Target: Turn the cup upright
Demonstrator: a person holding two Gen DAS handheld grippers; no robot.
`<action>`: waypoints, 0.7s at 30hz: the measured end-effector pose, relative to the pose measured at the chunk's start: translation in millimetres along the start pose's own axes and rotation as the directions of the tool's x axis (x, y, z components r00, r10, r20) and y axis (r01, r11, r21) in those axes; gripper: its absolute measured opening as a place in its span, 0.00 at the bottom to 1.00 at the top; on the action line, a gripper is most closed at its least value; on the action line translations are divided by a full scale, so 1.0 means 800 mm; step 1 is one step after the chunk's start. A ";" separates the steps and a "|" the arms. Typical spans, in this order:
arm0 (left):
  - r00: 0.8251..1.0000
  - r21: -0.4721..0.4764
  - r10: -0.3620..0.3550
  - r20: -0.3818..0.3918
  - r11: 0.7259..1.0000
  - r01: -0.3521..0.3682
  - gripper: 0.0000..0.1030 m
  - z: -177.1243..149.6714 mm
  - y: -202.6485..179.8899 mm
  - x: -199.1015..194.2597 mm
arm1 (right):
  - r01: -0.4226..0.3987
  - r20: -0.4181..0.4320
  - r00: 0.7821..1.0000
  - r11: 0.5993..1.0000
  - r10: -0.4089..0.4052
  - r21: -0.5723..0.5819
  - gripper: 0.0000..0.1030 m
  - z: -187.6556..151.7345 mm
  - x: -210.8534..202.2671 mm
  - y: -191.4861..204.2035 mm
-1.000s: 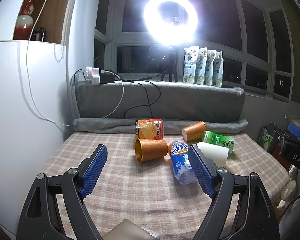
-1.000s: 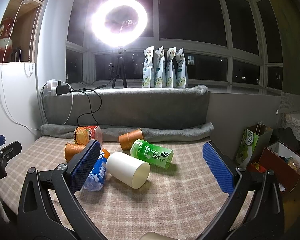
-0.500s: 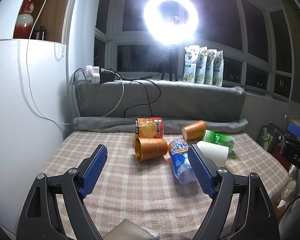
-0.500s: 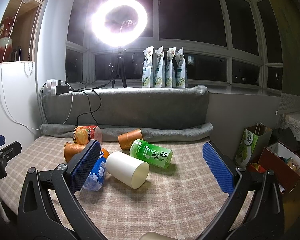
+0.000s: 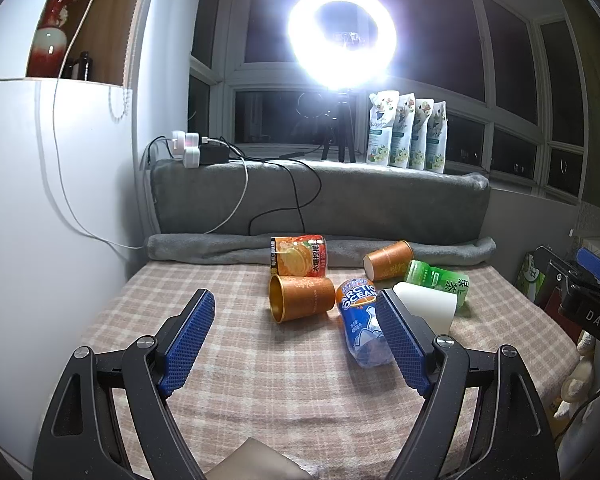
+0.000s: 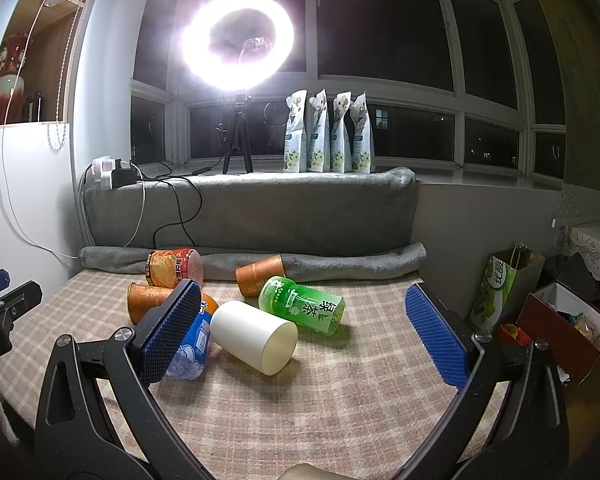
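Several cups and bottles lie on their sides on a checked cloth. A gold-orange cup [image 5: 302, 298] [image 6: 148, 300] lies with its mouth toward me. A second orange cup [image 5: 389, 260] [image 6: 260, 274] lies near the grey roll. A white cup [image 6: 254, 336] [image 5: 428, 306] lies in the middle. My left gripper [image 5: 294, 340] is open and empty, short of the gold-orange cup. My right gripper [image 6: 304, 332] is open and empty, with the white cup between its fingers' lines of sight.
A blue water bottle [image 5: 362, 322] [image 6: 190, 344], a green tea bottle [image 6: 302, 306] [image 5: 438, 280] and an orange-print can [image 5: 298, 256] [image 6: 172, 266] lie among the cups. A grey cushion [image 6: 252, 216] backs the surface. Bags and a box [image 6: 556, 316] stand at the right.
Both views have shifted very slightly; the objects have not moved and both grippers stay open.
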State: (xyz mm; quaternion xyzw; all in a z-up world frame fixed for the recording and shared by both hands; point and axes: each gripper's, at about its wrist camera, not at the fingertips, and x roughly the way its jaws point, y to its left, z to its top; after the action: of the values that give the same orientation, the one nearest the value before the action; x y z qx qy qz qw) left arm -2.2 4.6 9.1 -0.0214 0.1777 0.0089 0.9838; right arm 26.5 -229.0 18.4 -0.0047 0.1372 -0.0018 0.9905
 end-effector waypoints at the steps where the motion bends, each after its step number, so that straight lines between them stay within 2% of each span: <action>1: 1.000 0.000 -0.001 0.000 1.000 0.001 0.80 0.000 0.000 0.000 | 0.000 -0.001 1.000 1.000 0.000 0.000 1.00 0.000 0.000 0.000; 21: 1.000 0.001 -0.002 -0.009 1.000 0.002 0.80 -0.008 -0.003 0.004 | 0.000 -0.008 1.000 1.000 0.000 0.001 1.00 -0.004 0.004 -0.003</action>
State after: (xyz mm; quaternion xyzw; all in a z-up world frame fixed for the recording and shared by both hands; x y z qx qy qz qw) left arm -1.2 1.7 1.7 -0.0211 0.1824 0.0078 0.9830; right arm 28.4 -231.5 14.4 -0.0043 0.1414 -0.0016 0.9899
